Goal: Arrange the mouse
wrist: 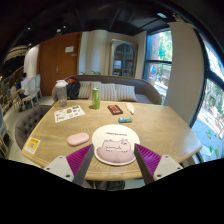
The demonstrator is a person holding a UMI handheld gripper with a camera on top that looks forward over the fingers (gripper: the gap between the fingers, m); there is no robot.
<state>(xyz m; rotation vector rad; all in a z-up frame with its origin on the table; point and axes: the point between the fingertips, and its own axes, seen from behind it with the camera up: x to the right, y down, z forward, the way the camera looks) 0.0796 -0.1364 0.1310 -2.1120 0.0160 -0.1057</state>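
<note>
A pink oval mouse (78, 139) lies on the wooden table (150, 125), just left of a round white mouse pad (115, 135). The pad carries a pink cat-shaped wrist rest (114, 152) at its near side. My gripper (113, 147) is open and empty over the table's near edge. Its magenta pads (84, 156) stand on either side of the wrist rest without touching it. The mouse lies ahead of the left finger and outside the gap.
Farther back on the table stand a green bottle (96, 97) and a clear jar (61, 93). Papers (69, 113), a dark book (115, 109), a small blue item (125, 120) and a yellow item (32, 146) also lie there. A sofa (120, 90) runs behind.
</note>
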